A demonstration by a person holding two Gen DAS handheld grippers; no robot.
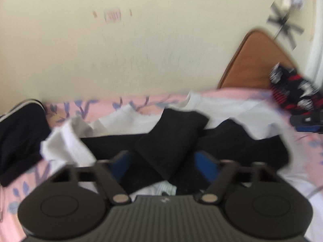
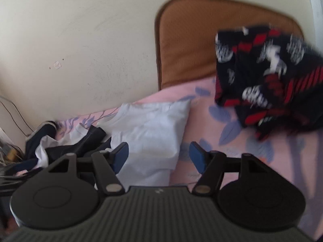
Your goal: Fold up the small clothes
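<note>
Left gripper: fingers spread apart over a heap of clothes, a black garment lying between the blue pads; whether they touched it I could not tell.
Right gripper: jaws apart, nothing between them, hanging above a pale folded garment.
Bed sheet: pink with blue leaves, under everything.
White clothes: crumpled beside the black ones.
Patterned garment: black, red and white, blurred, off to the right.
Headboard: brown, against the cream wall.
</note>
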